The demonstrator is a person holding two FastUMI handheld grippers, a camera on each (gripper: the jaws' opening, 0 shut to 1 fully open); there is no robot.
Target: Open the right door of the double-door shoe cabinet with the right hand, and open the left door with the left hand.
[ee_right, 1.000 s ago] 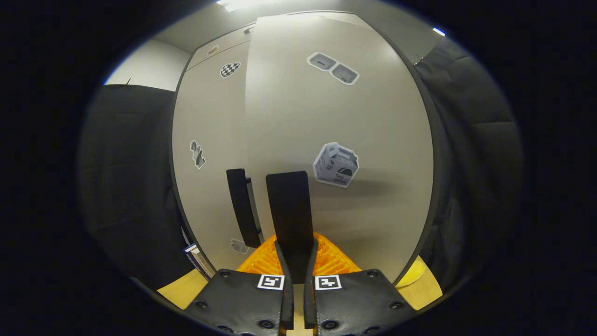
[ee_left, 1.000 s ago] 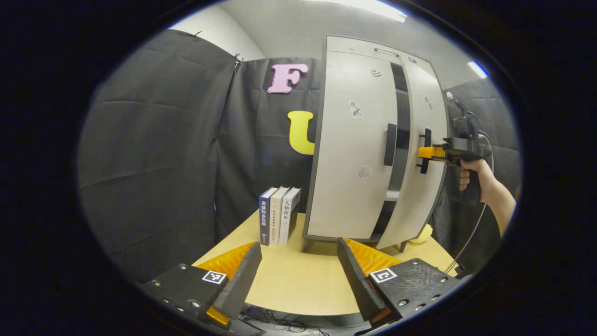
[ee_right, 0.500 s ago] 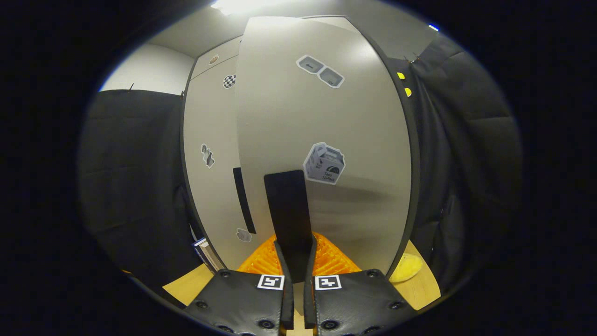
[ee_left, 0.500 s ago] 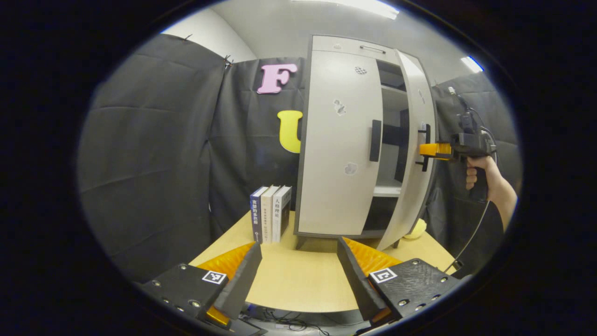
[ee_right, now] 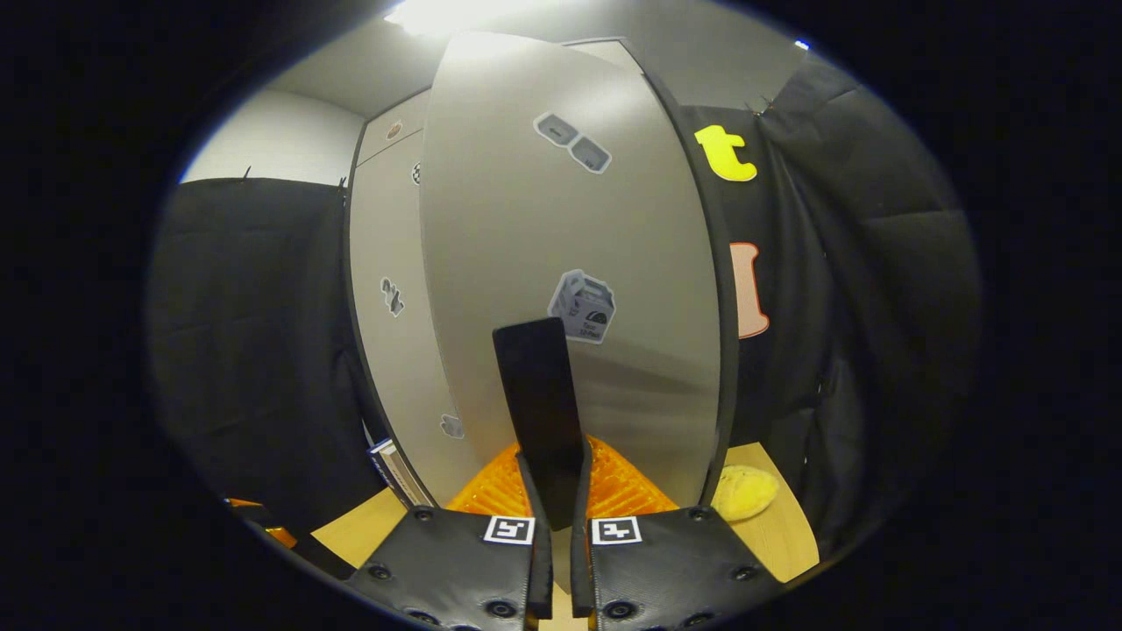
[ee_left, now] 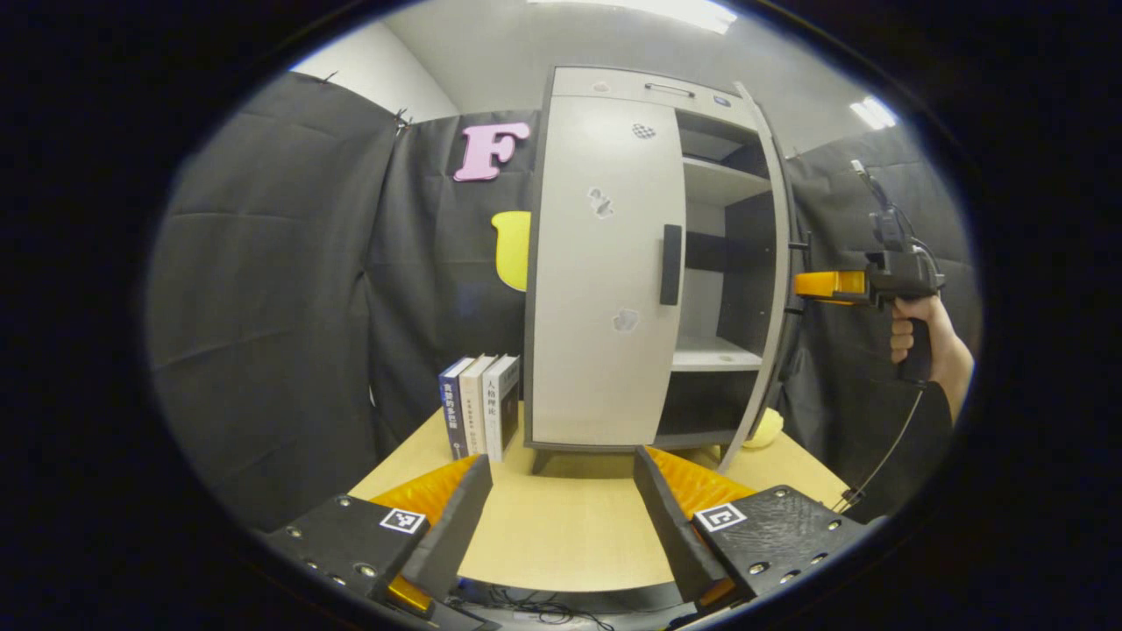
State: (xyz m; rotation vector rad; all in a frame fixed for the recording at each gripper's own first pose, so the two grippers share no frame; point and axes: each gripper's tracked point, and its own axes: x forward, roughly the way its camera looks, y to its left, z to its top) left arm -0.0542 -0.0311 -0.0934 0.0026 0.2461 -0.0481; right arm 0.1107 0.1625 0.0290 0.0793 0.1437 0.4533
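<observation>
Nearest me, in the left gripper view, my left gripper [ee_left: 561,508] hangs with its fingers [ee_left: 456,521] spread apart and nothing between them, low over the near edge of the wooden table [ee_left: 561,535]. It is well short of the shoe cabinet [ee_left: 649,263].

In the right gripper view, my right gripper [ee_right: 552,517] has its fingers drawn together on the dark handle [ee_right: 539,403] of the right door [ee_right: 570,245], which rises straight up from between them. The left gripper view shows the same gripper, and the hand [ee_left: 916,337] holding it, out at the cabinet's right edge.

Farther off, the right door stands swung out nearly edge-on, so the shelves [ee_left: 714,350] inside are exposed. The left door [ee_left: 605,272] lies flat and shut, its own handle [ee_left: 671,263] at its inner edge. Three books [ee_left: 480,416] stand just beside the cabinet's left foot; a yellow object [ee_right: 743,491] rests on the table past the open door.

I judge the right half of the task almost complete. To finish it well, I should follow the hinge's arc rather than pull straight, then let go cleanly. Next I should bring the left gripper up level with the left handle, fingers either side of the bar, before closing.
</observation>
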